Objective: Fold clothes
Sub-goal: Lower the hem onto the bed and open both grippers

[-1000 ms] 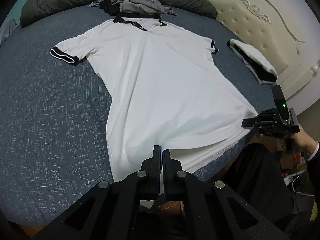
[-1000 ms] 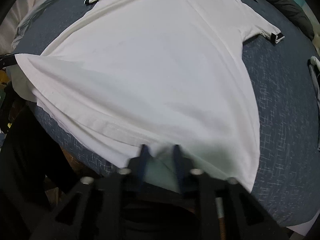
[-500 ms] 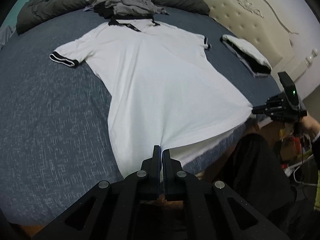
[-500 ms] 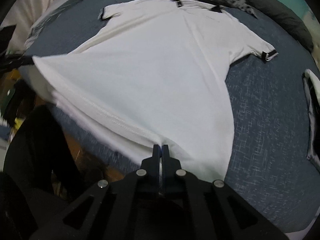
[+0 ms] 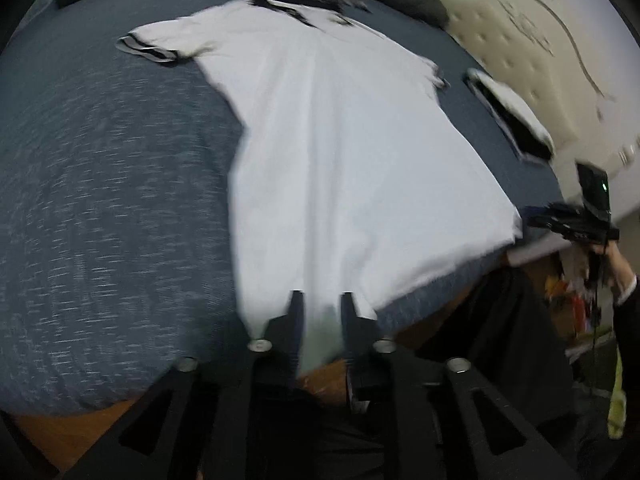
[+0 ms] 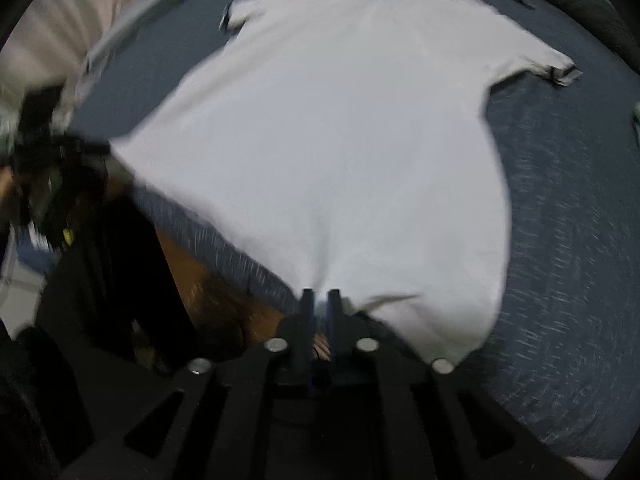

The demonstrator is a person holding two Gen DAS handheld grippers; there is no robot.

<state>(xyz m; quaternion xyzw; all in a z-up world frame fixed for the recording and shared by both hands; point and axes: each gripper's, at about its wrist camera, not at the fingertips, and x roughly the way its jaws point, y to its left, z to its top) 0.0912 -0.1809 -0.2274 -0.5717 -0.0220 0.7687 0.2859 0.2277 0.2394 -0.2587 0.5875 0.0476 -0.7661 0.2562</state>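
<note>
Spreading comes first: we have the white polo shirt (image 5: pixel 344 168) flat and face up on the blue bed (image 5: pixel 100 208), hem at the near edge, no fold made yet. At the hem's left corner our left gripper (image 5: pixel 320 300) tilts steeply down, jaws just parted, cloth between them but unpinched. At the right corner our right gripper (image 6: pixel 320 296) does likewise, jaws barely apart, having just opened; sleeves and body remain to fold.
</note>
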